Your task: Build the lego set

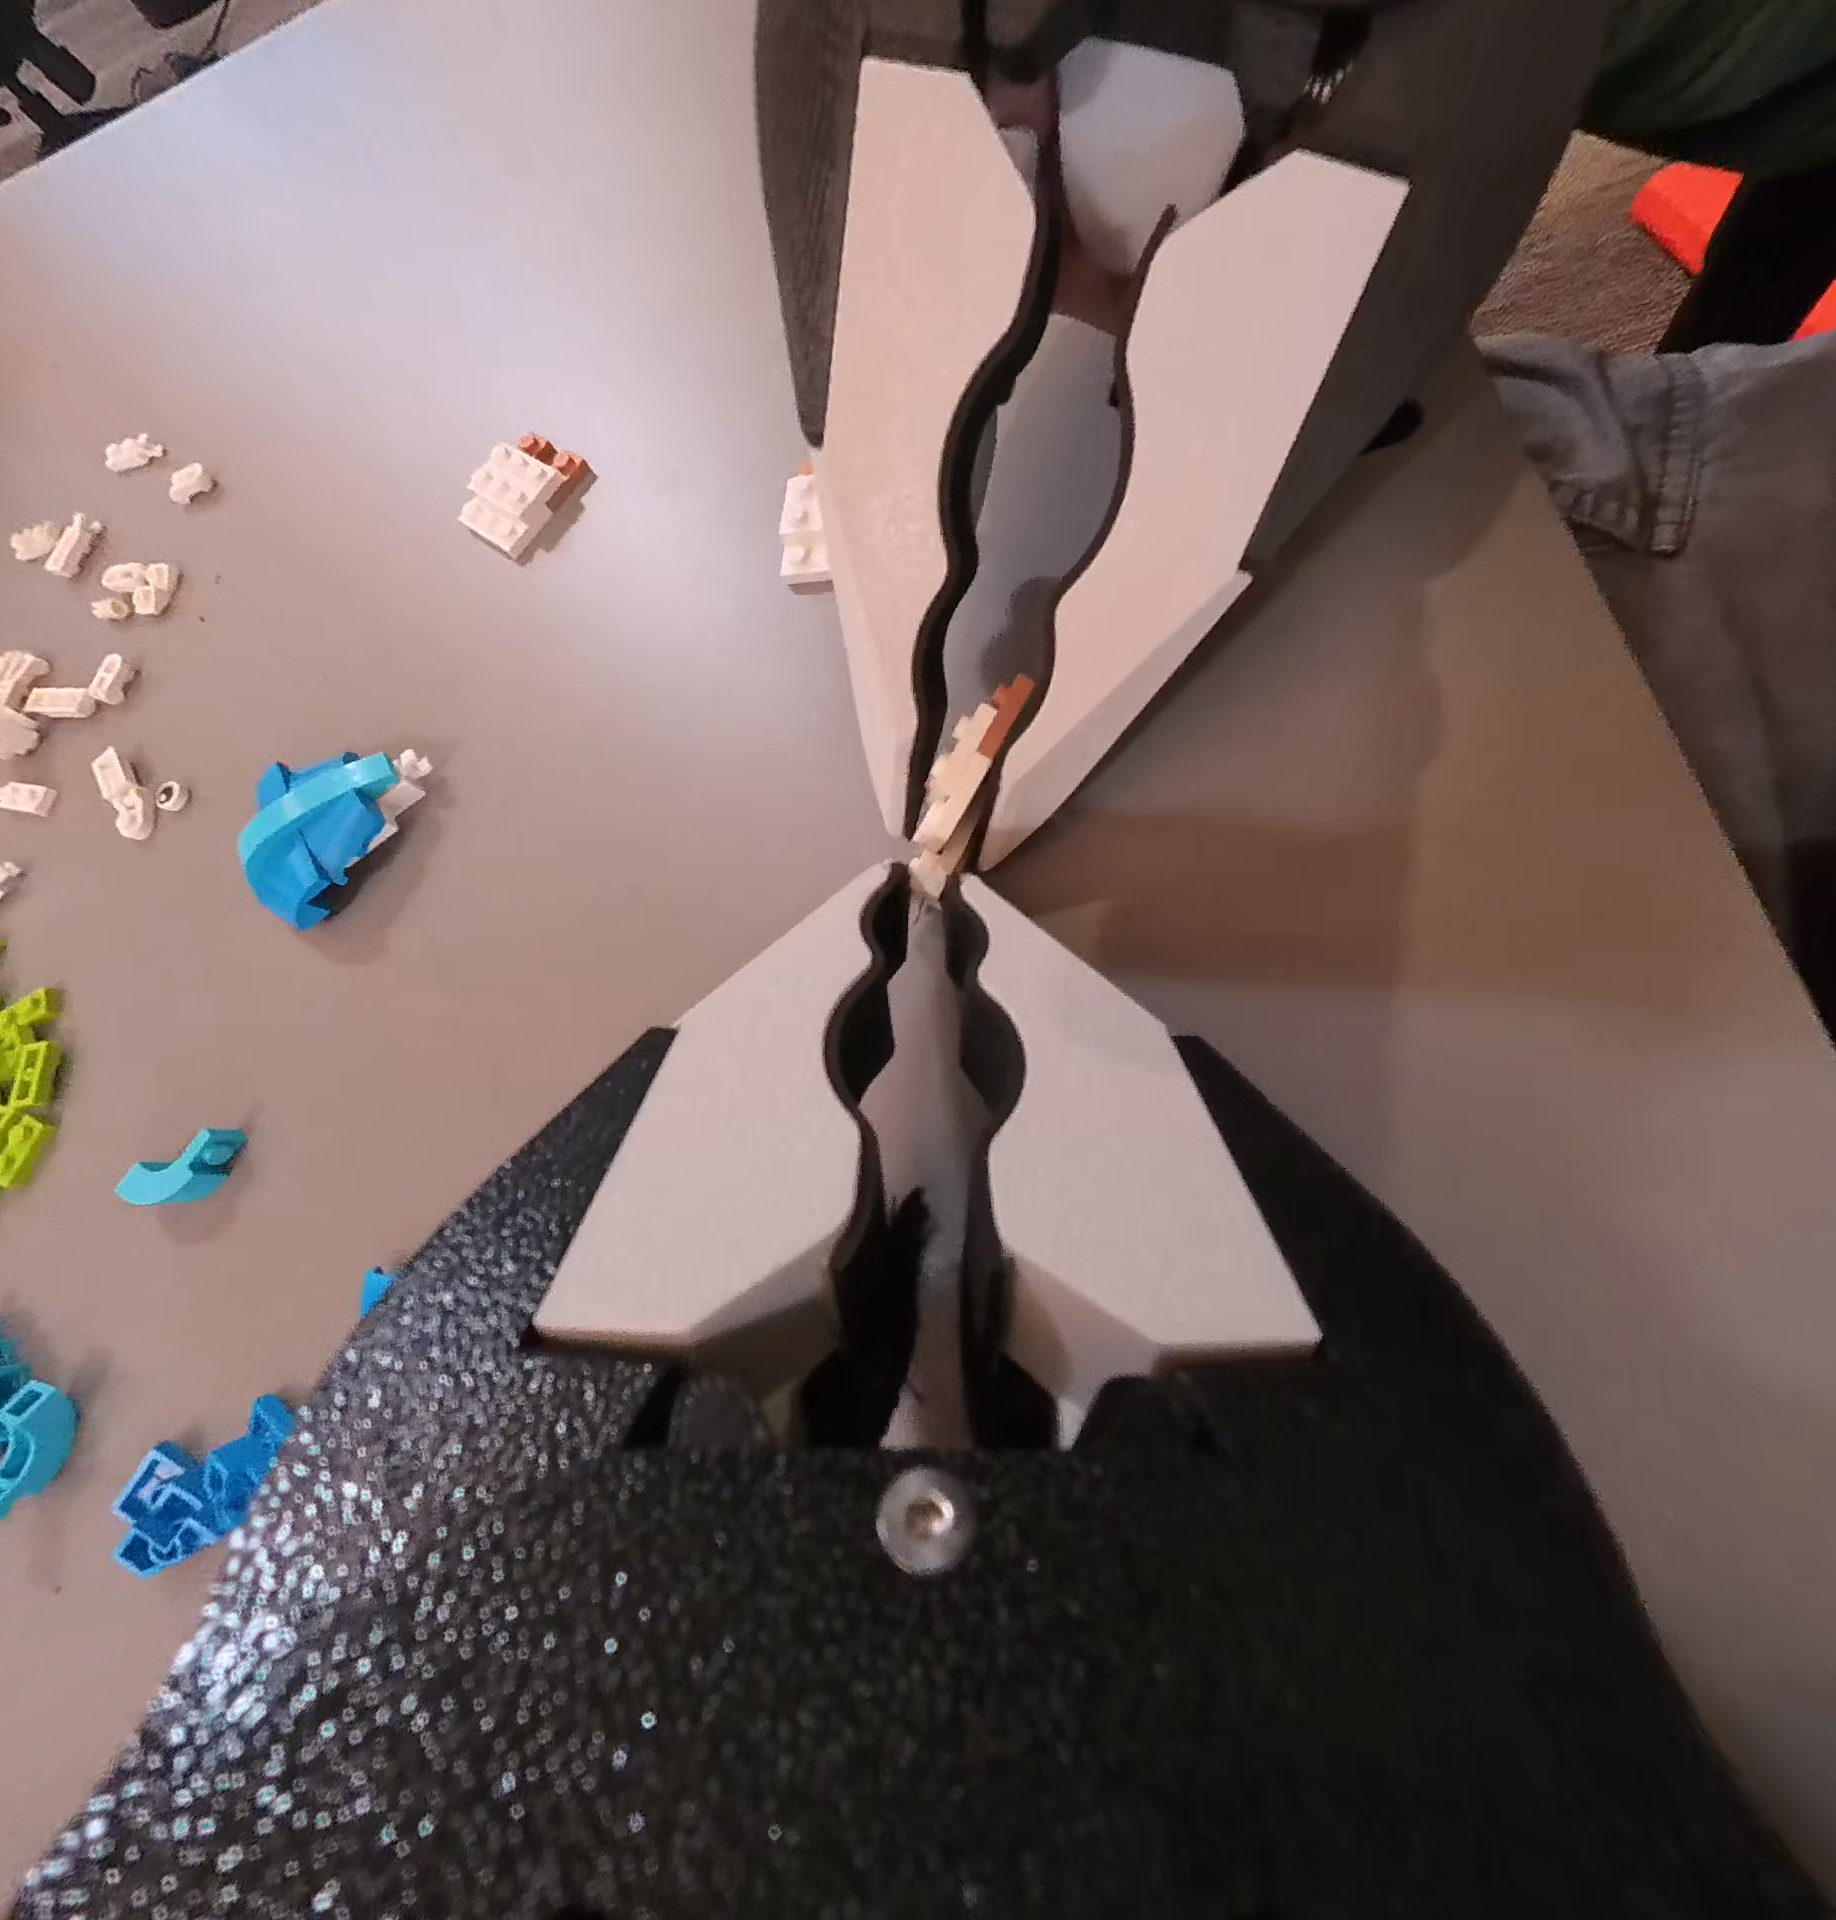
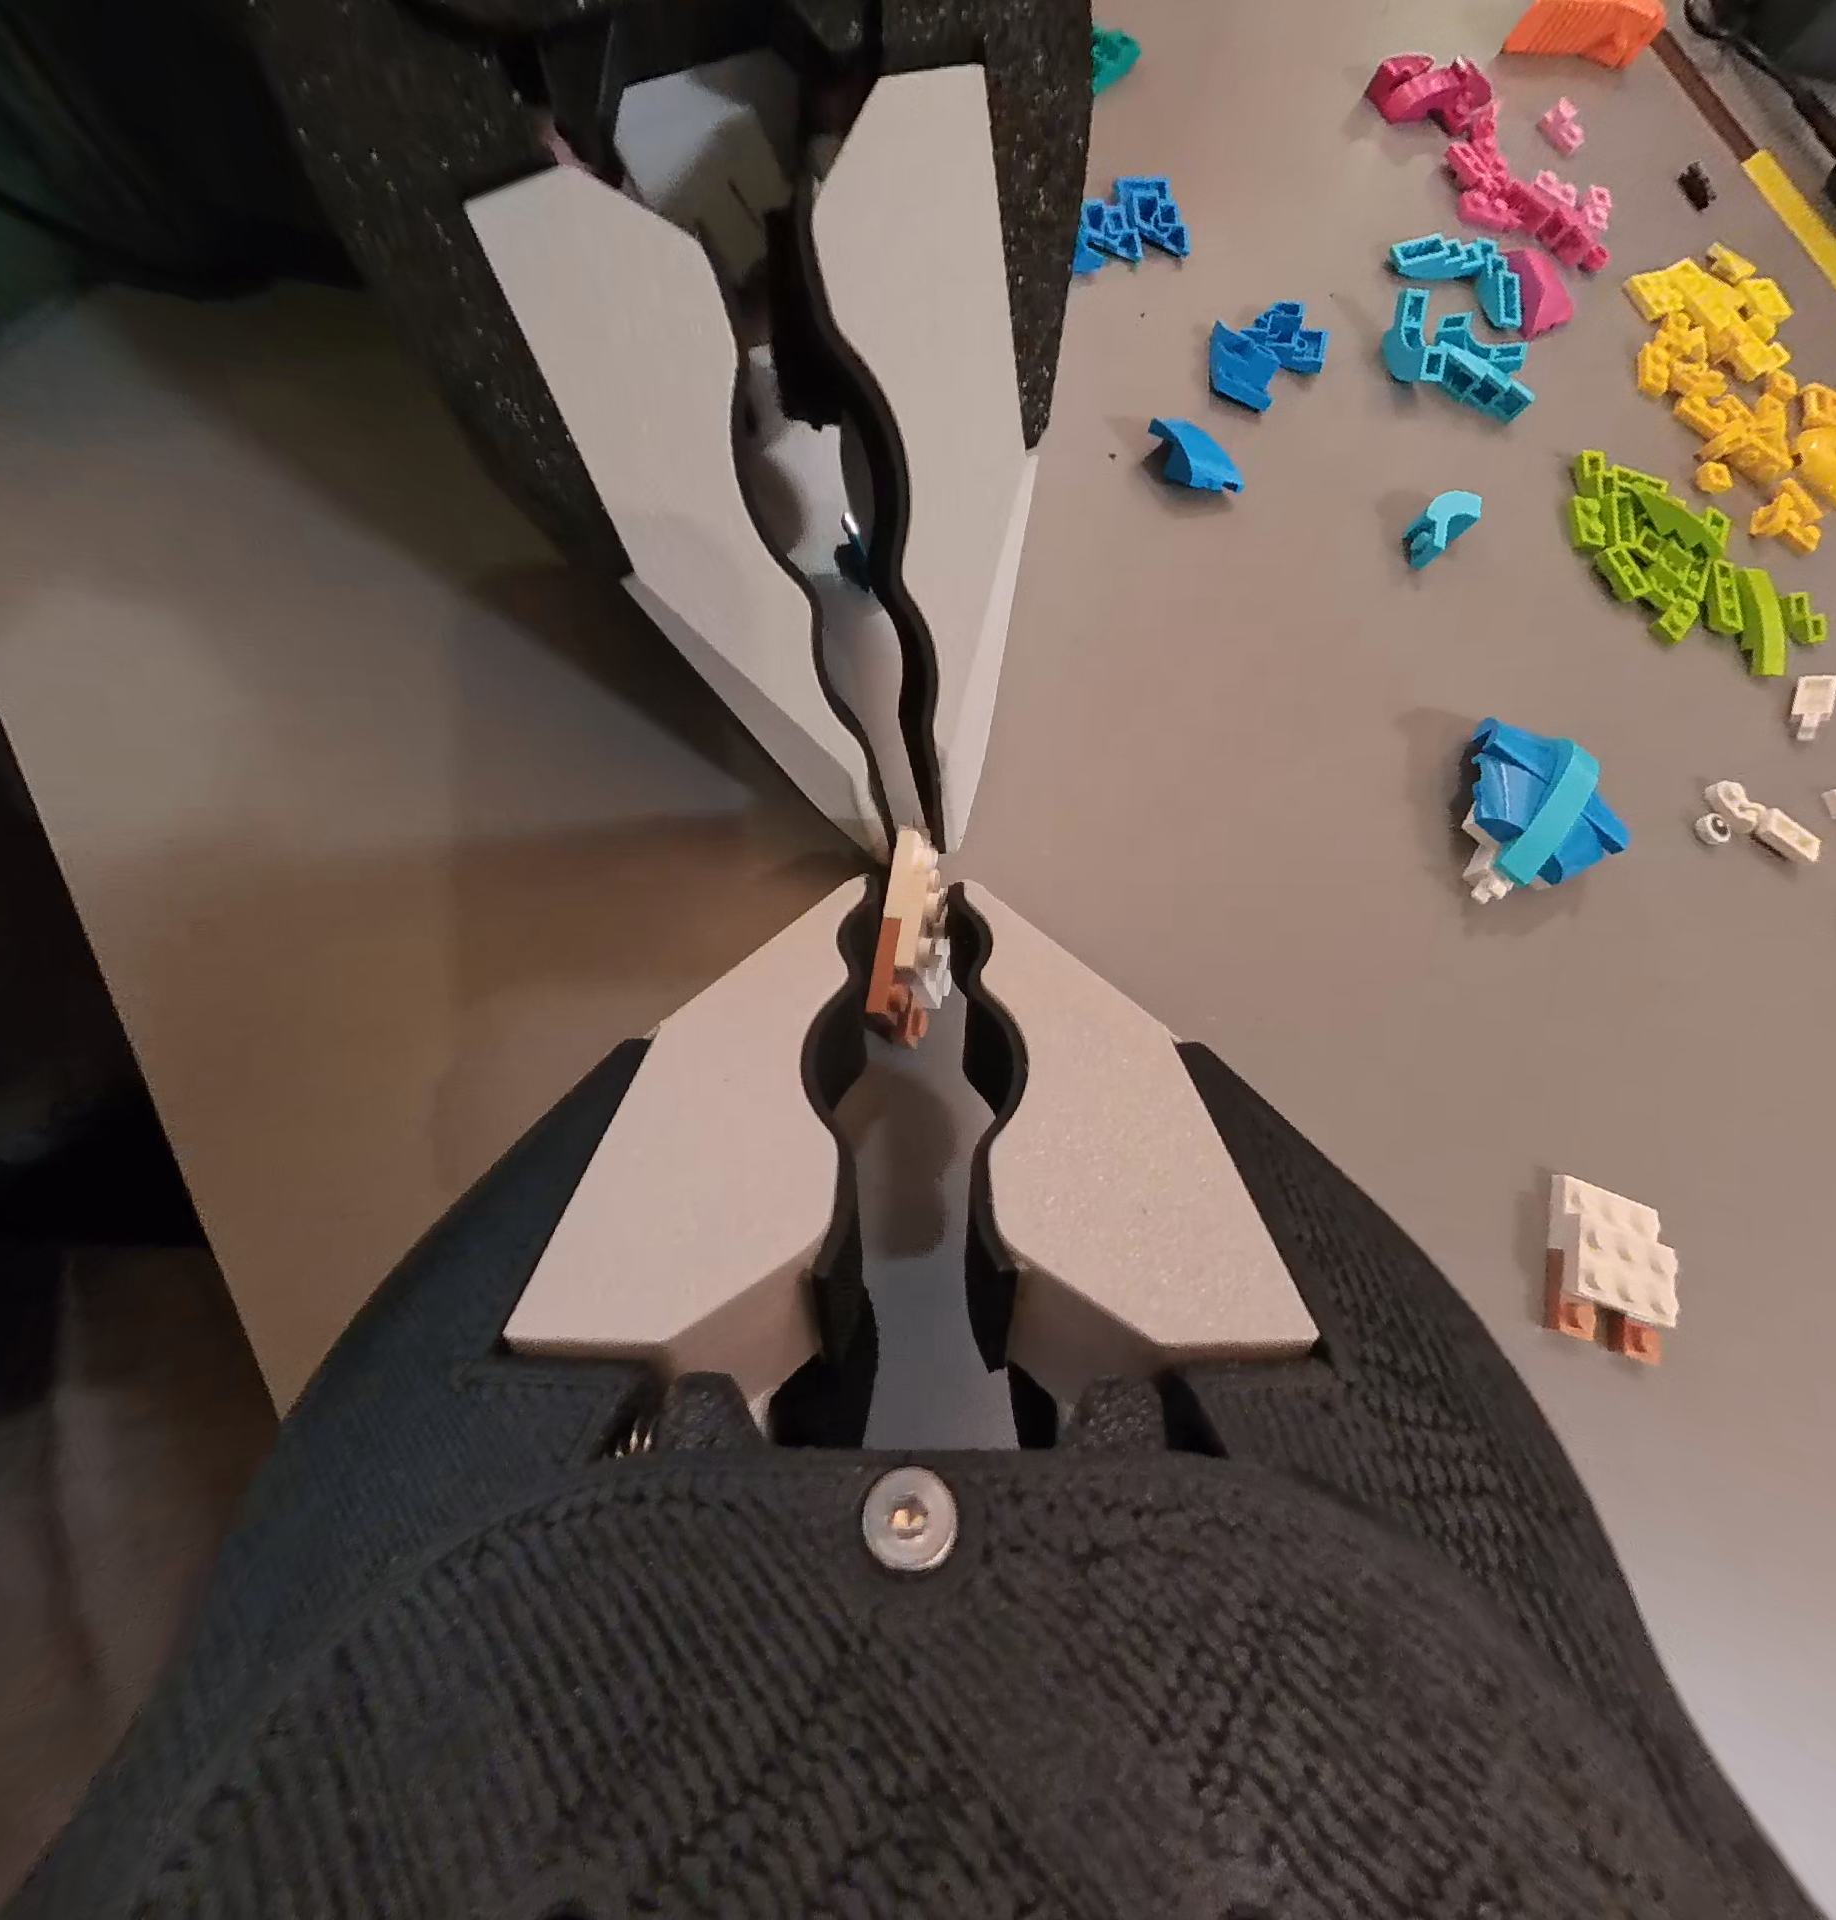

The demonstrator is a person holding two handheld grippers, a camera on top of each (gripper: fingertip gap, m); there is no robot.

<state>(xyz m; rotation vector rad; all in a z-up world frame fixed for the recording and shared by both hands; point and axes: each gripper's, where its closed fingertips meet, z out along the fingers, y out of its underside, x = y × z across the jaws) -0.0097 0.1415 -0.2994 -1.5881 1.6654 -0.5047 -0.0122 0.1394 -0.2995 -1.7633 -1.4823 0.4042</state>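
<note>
My two grippers meet tip to tip above the grey table [image 1: 478,260]. A small white-and-brown brick assembly [image 2: 906,951] sits between them. My right gripper [image 2: 909,894] is shut on it, pads against both faces, brown end toward the palm. My left gripper [image 1: 924,883] is shut on the white end of the same assembly [image 1: 971,764]. In the left wrist view the right gripper [image 1: 945,844] comes in from the top. In the right wrist view the left gripper [image 2: 909,826] comes in from the top.
A second white-and-brown assembly [image 1: 524,494] [image 2: 1610,1262] and a blue assembly [image 1: 316,831] [image 2: 1537,810] lie on the table. Loose white pieces [image 1: 52,675] and lime [image 2: 1683,561], yellow [image 2: 1755,395], pink [image 2: 1496,156] and cyan [image 2: 1454,332] piles lie beyond. Grey cloth [image 1: 1703,520] hangs past the table edge. The tips of both grippers are at nearly the same place.
</note>
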